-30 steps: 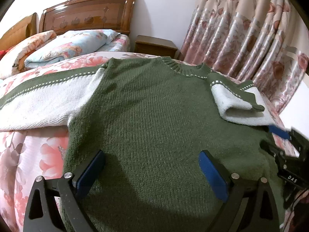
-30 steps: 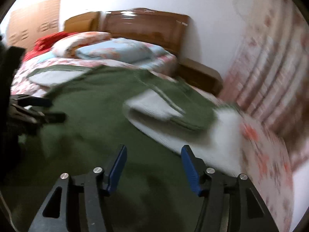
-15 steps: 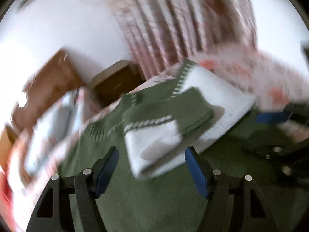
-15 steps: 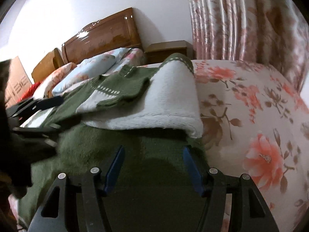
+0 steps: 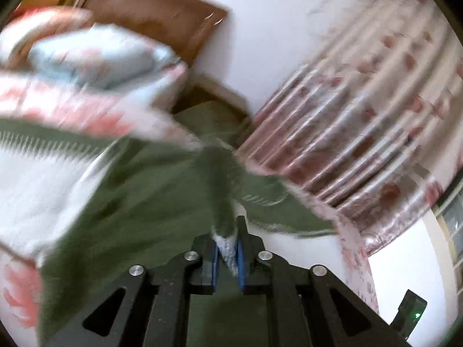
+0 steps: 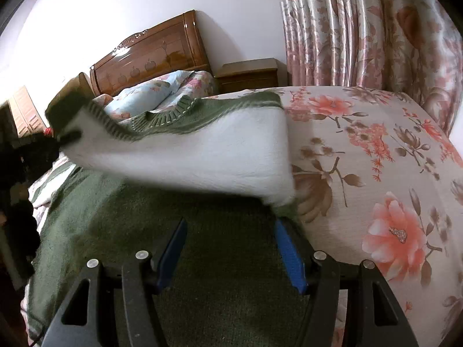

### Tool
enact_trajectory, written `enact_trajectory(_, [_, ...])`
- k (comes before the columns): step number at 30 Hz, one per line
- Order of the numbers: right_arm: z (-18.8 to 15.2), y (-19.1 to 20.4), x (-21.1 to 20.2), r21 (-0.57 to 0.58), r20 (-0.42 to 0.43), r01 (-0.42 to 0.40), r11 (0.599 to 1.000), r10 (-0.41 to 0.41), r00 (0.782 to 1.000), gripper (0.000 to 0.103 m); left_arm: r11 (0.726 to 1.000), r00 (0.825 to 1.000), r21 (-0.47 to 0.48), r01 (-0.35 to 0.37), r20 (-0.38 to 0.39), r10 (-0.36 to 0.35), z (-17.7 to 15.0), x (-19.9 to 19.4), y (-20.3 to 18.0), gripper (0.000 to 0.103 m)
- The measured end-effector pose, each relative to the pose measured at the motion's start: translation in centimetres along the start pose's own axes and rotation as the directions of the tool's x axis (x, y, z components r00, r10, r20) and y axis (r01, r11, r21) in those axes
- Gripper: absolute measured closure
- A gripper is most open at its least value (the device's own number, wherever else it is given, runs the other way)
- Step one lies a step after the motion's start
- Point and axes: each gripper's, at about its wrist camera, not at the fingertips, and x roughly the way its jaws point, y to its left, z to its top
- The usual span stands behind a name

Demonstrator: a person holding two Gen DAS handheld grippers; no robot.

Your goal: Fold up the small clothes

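Observation:
A green knit sweater [image 6: 130, 225] with white sleeves lies spread on the bed. My left gripper [image 5: 227, 243] is shut on the cuff [image 5: 224, 231] of the right-hand sleeve, green and white knit pinched between its blue pads. In the right wrist view that white sleeve [image 6: 202, 153] hangs lifted and stretched to the left over the sweater's body, and the left gripper [image 6: 66, 137] shows as a dark shape at its far end. My right gripper [image 6: 231, 224] stands open low over the green body, with its right finger [image 6: 286, 245] at the sweater's side edge. The left wrist view is blurred.
The bed's floral sheet [image 6: 376, 159] runs off to the right of the sweater. Pillows [image 6: 150, 92] and a wooden headboard [image 6: 150, 55] lie behind it. A wooden nightstand [image 6: 249, 75] and flowered curtains [image 6: 361, 29] stand at the back right.
My left gripper swung over to the folded right sleeve, closed on its cuff and lifted it leftward over the body. The right gripper rolled and settled at the sweater's right edge, still open.

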Motion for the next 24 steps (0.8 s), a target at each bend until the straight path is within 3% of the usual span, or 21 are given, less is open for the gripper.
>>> enact_trajectory(2, [0.0, 0.1, 0.1, -0.006, -0.002, -0.002, 1.0, 0.002, 1.0, 0.0, 1.0, 0.997, -0.011, 0.017, -0.078, -0.018, -0.7, 1.4, 1.9, 0.077])
enact_trajectory(5, [0.0, 0.1, 0.2, -0.01, -0.005, 0.009, 1.0, -0.009, 1.0, 0.0, 0.996, 0.995, -0.037, 0.083, -0.057, -0.085, -1.1, 1.1, 2.8, 0.072])
enact_trajectory(8, [0.0, 0.2, 0.3, -0.014, -0.005, 0.017, 1.0, -0.018, 1.0, 0.0, 0.992, 0.996, -0.096, 0.081, -0.03, -0.084, -1.0, 0.9, 4.0, 0.076])
enact_trajectory(11, [-0.1, 0.0, -0.2, 0.003, 0.015, 0.004, 1.0, -0.004, 1.0, 0.0, 0.99, 0.998, -0.135, 0.042, 0.059, -0.034, -1.8, -1.4, 5.0, 0.081])
enact_trajectory(14, [-0.1, -0.4, -0.3, 0.032, 0.021, -0.003, 0.999, 0.002, 1.0, 0.0, 0.988, 0.996, -0.152, 0.017, 0.084, -0.004, -1.8, -1.7, 5.2, 0.081])
enact_trajectory(18, [-0.1, 0.1, -0.6, 0.02, 0.038, 0.039, 0.999, -0.04, 0.998, 0.0, 0.99, 0.974, -0.061, -0.124, 0.182, 0.134, -3.4, -4.8, 3.3, 0.08])
enact_trajectory(20, [-0.1, 0.7, -1.4, -0.007, 0.081, 0.062, 0.998, -0.061, 0.995, 0.0, 0.99, 0.967, -0.003, -0.14, 0.214, 0.137, -4.5, -6.0, 2.2, 0.072])
enact_trajectory(22, [-0.2, 1.6, -1.9, -0.05, 0.112, 0.072, 0.996, -0.066, 0.991, 0.0, 0.986, 0.974, 0.065, -0.152, 0.179, 0.138, -5.3, -5.3, 1.3, 0.067])
enact_trajectory(24, [-0.2, 2.6, -1.5, -0.102, 0.098, 0.078, 0.992, -0.068, 0.993, 0.0, 0.983, 0.983, 0.066, -0.169, 0.085, 0.163, -5.4, -4.0, 2.0, 0.066])
